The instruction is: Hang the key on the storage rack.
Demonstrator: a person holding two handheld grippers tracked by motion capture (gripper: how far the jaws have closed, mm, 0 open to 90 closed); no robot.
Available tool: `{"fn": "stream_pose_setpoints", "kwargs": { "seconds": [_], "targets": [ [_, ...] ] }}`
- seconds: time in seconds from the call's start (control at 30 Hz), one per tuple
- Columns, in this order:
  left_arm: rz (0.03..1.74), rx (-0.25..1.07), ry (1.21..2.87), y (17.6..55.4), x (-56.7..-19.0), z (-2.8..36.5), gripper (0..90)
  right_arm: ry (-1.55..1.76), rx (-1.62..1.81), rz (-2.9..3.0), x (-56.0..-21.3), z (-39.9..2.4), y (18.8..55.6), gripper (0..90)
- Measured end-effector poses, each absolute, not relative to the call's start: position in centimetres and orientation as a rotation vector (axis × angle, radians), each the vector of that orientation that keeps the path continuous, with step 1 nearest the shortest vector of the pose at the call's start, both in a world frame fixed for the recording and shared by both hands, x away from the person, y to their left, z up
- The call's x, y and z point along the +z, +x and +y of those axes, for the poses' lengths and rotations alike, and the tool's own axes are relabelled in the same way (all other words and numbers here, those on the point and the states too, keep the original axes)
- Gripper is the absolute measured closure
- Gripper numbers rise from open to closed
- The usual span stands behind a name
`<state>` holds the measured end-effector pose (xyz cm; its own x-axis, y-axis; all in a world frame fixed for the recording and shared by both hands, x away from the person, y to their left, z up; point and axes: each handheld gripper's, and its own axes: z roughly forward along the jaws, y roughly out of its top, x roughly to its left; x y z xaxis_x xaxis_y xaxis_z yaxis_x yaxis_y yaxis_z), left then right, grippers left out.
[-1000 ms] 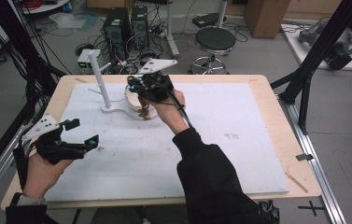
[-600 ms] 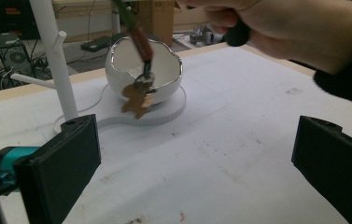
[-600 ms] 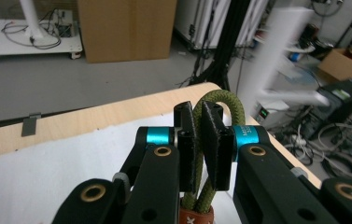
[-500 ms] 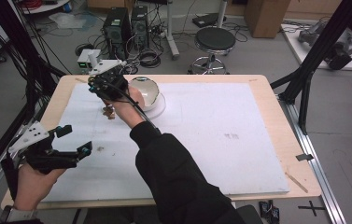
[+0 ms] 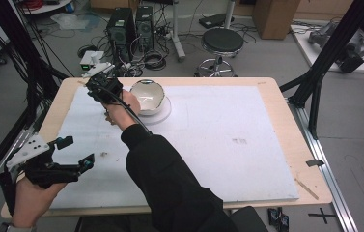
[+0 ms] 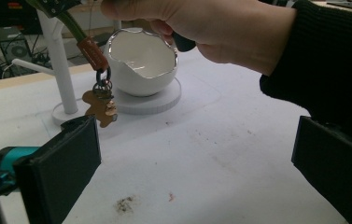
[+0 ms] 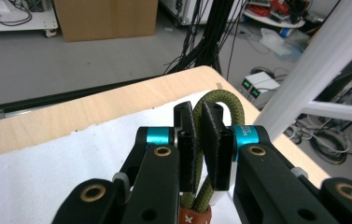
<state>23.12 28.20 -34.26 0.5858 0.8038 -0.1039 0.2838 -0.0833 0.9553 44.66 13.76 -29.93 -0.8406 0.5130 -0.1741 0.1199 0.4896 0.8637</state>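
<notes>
My right gripper [image 7: 199,116] is shut on the olive-green cord loop [image 7: 220,99] of a keychain. Its brown leather sleeve [image 6: 92,51], ring and bear-shaped charm [image 6: 101,106] hang below, just above the mat. The loop sits beside the white hook stand [image 7: 311,67], whose post [image 6: 59,60] rises at the table's far left. In the high view the right gripper [image 5: 103,88] covers most of the stand. A white cracked-egg bowl [image 5: 147,95] sits on a round base to its right. My left gripper [image 5: 78,152] hovers open and empty near the front left.
A white mat [image 5: 228,145] covers the wooden table [image 5: 286,96]. The right forearm in a black sleeve [image 5: 170,179] crosses the mat diagonally. A small dirt smudge [image 6: 124,204] lies in front of the left gripper. Black frame struts stand at both table sides.
The right hand carried the keychain leftwards from over the bowl to the stand. The left gripper drifted a little toward the front left corner, still open.
</notes>
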Motion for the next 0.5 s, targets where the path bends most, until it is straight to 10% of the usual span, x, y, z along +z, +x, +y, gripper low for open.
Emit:
{"fn": "stream_pose_setpoints", "kwargs": {
  "seconds": [0.5],
  "targets": [
    [0.94,0.567,1.638,22.67,-34.4,28.95,1.7,0.548,1.275,2.321,-30.77,13.88,45.58,85.2]
  ]
}}
